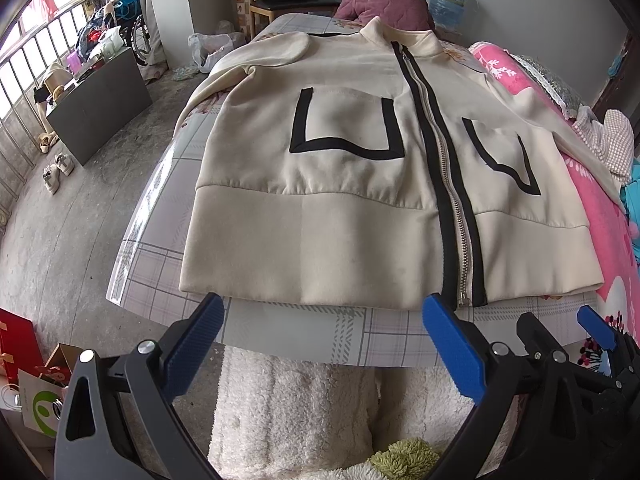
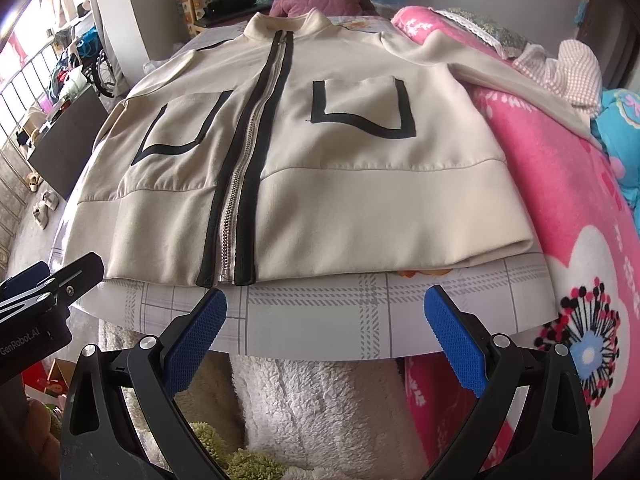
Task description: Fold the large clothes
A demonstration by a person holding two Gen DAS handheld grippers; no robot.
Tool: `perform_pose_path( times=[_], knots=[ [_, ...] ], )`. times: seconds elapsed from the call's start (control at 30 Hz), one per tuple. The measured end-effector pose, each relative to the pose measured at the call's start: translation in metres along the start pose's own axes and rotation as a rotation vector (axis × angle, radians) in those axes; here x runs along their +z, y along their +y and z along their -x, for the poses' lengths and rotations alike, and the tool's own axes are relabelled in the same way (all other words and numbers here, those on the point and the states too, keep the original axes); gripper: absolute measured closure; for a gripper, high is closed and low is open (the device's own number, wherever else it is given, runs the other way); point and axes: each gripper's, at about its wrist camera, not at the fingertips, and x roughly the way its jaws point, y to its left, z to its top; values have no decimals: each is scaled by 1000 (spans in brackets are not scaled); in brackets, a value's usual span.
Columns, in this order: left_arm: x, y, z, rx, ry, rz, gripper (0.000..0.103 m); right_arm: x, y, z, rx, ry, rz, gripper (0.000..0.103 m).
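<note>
Both hand-held grippers, left [image 1: 322,320] and right [image 2: 326,312], gape empty before the jacket [image 2: 320,184].

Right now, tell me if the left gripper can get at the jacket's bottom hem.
Probably yes. The left gripper hangs open just short of the jacket, whose hem lies flat near the table edge, with only bare tablecloth between them.

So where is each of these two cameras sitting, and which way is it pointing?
Left wrist: sits on the left gripper, looking forward over the table edge at the cream jacket; its own blue fingers show, and the right gripper at the right edge.
Right wrist: sits on the right gripper, facing the same jacket.
Shared: jacket, checked table, pink blanket.
</note>
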Motion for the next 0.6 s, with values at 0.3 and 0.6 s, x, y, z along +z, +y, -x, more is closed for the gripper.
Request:
perform_pose_path(
  times=[0.3, 0.6],
  knots=[
    [1, 0, 0, 0, 2, -1, 5, 0, 2, 0, 0, 1, -1, 8],
    [1, 0, 1, 0, 2, -1, 5, 1, 3, -1, -1, 3, 1, 8]
  ],
)
